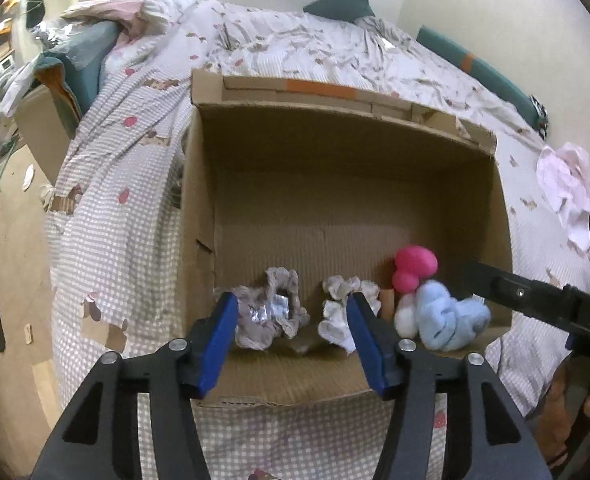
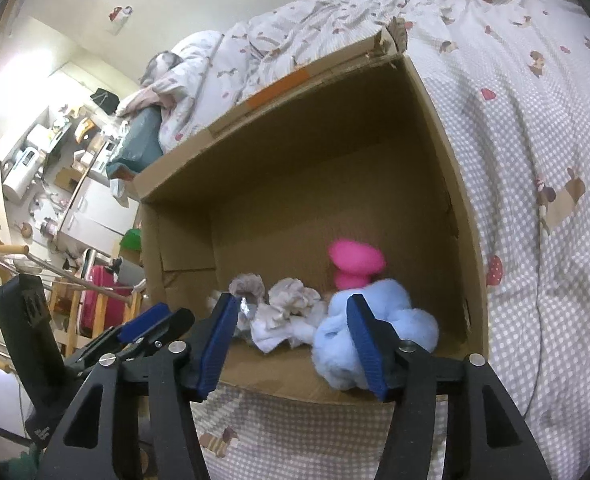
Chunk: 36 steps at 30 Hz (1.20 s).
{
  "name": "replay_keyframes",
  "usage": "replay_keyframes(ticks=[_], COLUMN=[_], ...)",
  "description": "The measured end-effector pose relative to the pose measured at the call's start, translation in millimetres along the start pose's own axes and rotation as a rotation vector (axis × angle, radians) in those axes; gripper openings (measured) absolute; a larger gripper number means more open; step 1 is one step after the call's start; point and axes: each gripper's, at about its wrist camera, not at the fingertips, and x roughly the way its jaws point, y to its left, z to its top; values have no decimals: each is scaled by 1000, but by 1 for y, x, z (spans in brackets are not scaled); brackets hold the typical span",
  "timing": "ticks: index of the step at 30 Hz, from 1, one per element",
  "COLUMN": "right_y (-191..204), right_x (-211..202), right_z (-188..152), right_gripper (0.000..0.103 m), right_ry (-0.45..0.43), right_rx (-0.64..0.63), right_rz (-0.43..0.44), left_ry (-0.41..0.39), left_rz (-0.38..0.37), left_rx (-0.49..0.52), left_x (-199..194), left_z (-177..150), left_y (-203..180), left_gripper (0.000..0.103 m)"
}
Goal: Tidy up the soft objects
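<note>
Both the left gripper (image 1: pixel 293 336) and right gripper (image 2: pixel 291 338) hover with jaws apart, holding nothing, over the cardboard box's (image 1: pixel 335 152) near edge, where scrunchies (image 1: pixel 271 308), a blue plush (image 1: pixel 447 318) and a pink toy (image 1: pixel 413 266) lie. Release looks finished; next comes fetching the pale cloth (image 1: pixel 567 188) on the bed (image 1: pixel 115 208).

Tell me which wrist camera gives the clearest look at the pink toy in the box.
The left wrist view. There the pink toy stands clear against the cardboard box wall, both rounded parts visible above the blue plush. In the right wrist view its lower part is hidden behind the blue plush, leaving mostly the top visible.
</note>
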Motion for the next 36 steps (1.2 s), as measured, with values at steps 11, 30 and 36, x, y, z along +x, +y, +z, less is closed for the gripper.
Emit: replay_keyframes(ticks=[11,30,36], right_y=[29,44,45], right_x=[-43,-87,-95], right_z=[-1,-47,-68], right_gripper=[74,103,103], right_ry=[-182,-267,-296], right_rx=[-159,-208,-214], right_rz=[-85,-201,-243], left_ry=[-123,-214,-246], left_rz=[74,168,179], left_rx=[-52,14,19], left_x=[-38,-105,-122], left_z=[9,-46,-70], left_y=[10,0,2], left_gripper=[54,101,101])
